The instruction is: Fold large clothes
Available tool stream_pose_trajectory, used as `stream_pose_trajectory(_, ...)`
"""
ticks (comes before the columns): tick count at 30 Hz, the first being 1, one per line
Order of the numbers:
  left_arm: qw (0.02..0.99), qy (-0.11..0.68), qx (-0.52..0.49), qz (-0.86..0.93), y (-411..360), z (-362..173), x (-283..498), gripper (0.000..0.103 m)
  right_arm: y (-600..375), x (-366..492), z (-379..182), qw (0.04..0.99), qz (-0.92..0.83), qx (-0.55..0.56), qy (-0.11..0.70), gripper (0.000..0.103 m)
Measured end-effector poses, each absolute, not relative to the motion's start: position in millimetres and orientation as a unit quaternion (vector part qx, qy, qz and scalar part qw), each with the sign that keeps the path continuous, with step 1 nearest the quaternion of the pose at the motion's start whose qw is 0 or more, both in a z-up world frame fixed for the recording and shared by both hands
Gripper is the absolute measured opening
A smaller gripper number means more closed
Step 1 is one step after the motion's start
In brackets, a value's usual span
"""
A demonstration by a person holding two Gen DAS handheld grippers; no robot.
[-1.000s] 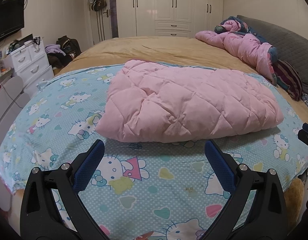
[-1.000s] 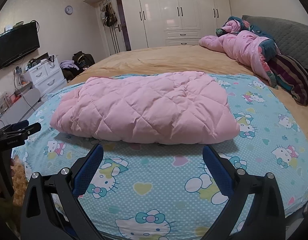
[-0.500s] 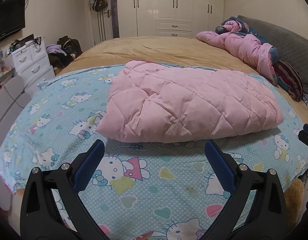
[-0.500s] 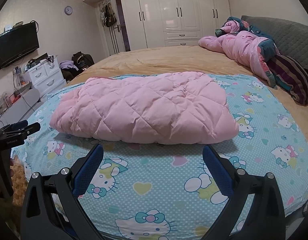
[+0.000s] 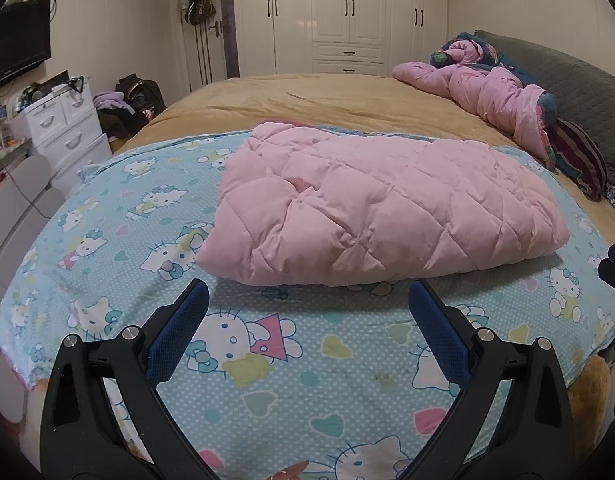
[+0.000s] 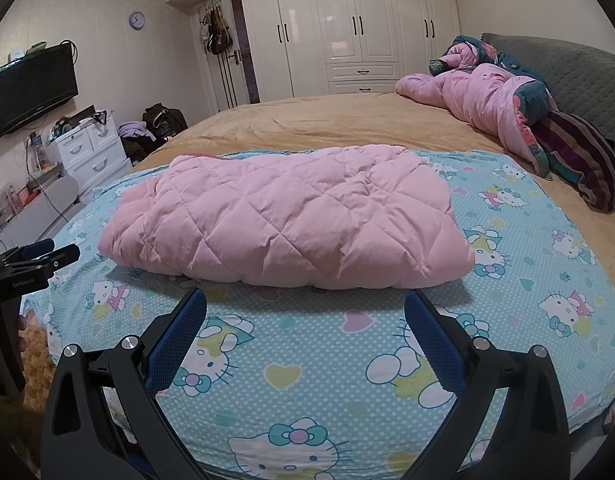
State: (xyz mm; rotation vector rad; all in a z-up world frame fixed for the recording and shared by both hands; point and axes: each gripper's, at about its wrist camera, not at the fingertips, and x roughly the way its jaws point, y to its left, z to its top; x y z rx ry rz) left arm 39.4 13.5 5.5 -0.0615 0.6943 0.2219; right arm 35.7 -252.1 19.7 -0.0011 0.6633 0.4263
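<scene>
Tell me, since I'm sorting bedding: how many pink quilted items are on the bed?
2: a folded pink quilted garment on the cartoon-cat sheet, and a crumpled pink quilted comforter by the grey headboard.

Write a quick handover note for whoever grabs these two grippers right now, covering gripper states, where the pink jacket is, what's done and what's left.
Left gripper: open, holding nothing, hovering short of the garment's near edge.
Right gripper: open, holding nothing, likewise short of it.
The pink quilted padded garment lies in a compact rectangular bundle on the blue cartoon-cat printed sheet, which covers the near part of the tan bed.
Done: it looks folded at least once.
Left: possibly one more fold or tidying the edges; I cannot tell whether it is finished.
</scene>
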Motion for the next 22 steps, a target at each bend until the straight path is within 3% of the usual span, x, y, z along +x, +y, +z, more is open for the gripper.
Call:
stream_pose_trajectory(14,0.926,0.352,-0.035,0.131,21,-4,40,0.094,-260,34,12,0.929,0.179,0.003,0.323,0.099)
stream_pose_trajectory(19,0.905,0.383,-0.08,0.166,82,-18,54,0.094,-345,25,-9,0.946,0.051,0.055,0.314,0.099)
stream_pose_trajectory(22,0.883,0.392,-0.087,0.243,160,-27,64,0.094,-454,9,-41,0.931,-0.125,0.087,0.332,0.099)
